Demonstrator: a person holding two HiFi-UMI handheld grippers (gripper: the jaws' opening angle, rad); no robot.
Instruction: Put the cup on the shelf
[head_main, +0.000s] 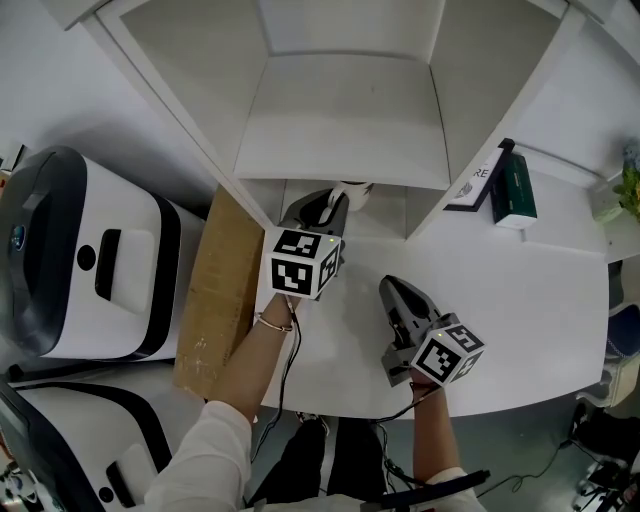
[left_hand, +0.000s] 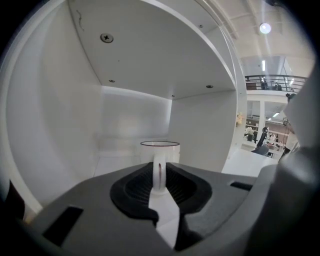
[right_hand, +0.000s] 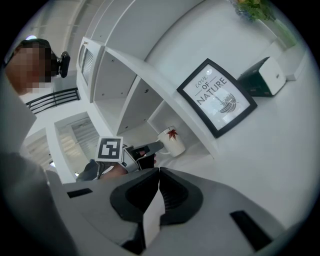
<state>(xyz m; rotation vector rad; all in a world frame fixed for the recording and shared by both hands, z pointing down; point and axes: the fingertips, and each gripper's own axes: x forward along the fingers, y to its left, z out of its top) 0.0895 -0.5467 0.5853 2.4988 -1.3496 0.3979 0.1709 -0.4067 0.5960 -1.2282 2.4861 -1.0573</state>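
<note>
Two tongs were in view, but only one was doing any work. My left tongs (left_hand: 159, 181) were closed to a narrow gap on the handle of the cup (left_hand: 160, 151). They pinched it between the pads, with the cup upright and its mouth level.

The cup was inside the lowest opening of the shelf (head_main: 340, 150), near that opening's front edge and tucked under the board above. Seen from the right tongs' view, its base looked to be down on the floor of the opening, or very nearly. I could not tell for sure that it touched.

My right tongs (right_hand: 159, 176) were fully closed on nothing. I held them above the worktop (head_main: 530, 300) near its front edge, well apart from the cup. A framed picture (right_hand: 216, 97) leaned against the shelf's right side, and a green box (right_hand: 262, 76) lay just beside it, further right along the worktop.

By my judgement the job was nearly done, since the cup was already in the opening where it belonged. What was left was to make sure it sat flat, open the left tongs off the handle, and draw them straight back without tipping the cup.
</note>
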